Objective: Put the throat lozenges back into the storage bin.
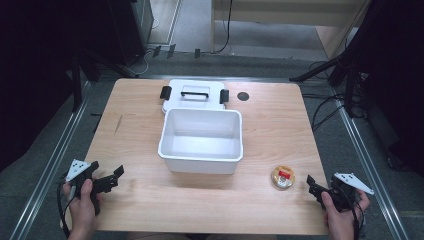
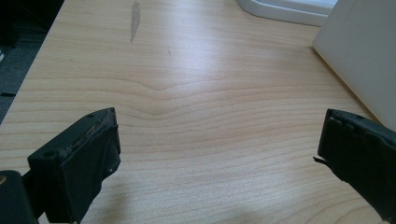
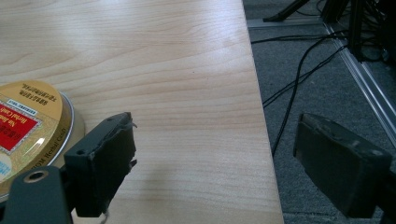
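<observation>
Right gripper view: the round tin (image 3: 32,128) (light, rigid, slick metal, I'd judge) wants gripping across its rim; both grippers' fingers (image 3: 105,161) are spread, empty.

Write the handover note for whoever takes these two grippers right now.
Left gripper: open, holding nothing, at the near left of the table.
Right gripper: open, holding nothing, at the near right, just beside the round tin but not touching it.
White bin: mid-table, open, nothing inside. Its lid lies flat behind it.
Done: lid is off; nothing else handled.
Left, probably: grip the tin with the right gripper, place it in the bin, then put the lid back on.
</observation>
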Action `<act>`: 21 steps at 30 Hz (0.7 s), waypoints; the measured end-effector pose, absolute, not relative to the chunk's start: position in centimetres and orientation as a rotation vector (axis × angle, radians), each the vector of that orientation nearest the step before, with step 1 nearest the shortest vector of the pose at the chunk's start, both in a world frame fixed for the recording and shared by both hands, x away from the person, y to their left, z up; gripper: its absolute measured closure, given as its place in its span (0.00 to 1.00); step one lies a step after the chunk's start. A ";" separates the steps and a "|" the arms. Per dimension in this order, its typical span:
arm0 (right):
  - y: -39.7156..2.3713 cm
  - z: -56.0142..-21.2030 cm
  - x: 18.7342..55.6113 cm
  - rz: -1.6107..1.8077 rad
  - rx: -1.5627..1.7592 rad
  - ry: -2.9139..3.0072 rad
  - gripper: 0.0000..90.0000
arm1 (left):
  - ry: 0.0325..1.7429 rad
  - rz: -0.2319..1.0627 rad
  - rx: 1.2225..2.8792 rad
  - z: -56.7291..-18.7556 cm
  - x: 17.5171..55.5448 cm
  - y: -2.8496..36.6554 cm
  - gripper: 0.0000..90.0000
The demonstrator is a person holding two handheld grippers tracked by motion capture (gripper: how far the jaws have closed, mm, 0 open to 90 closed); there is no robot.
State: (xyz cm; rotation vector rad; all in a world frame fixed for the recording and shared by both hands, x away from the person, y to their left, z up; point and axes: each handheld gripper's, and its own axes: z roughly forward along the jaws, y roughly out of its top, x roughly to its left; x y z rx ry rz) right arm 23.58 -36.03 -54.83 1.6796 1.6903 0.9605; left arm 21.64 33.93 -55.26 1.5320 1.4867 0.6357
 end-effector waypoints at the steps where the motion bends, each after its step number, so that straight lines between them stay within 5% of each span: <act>1: -36.0 -54.8 23.6 0.960 1.680 1.690 0.15 | 1.487 0.636 1.532 -55.3 21.6 33.9 0.00; 21: -35.2 -54.4 23.2 0.910 1.605 1.747 0.03 | 1.485 0.626 1.529 -55.3 21.6 34.0 0.00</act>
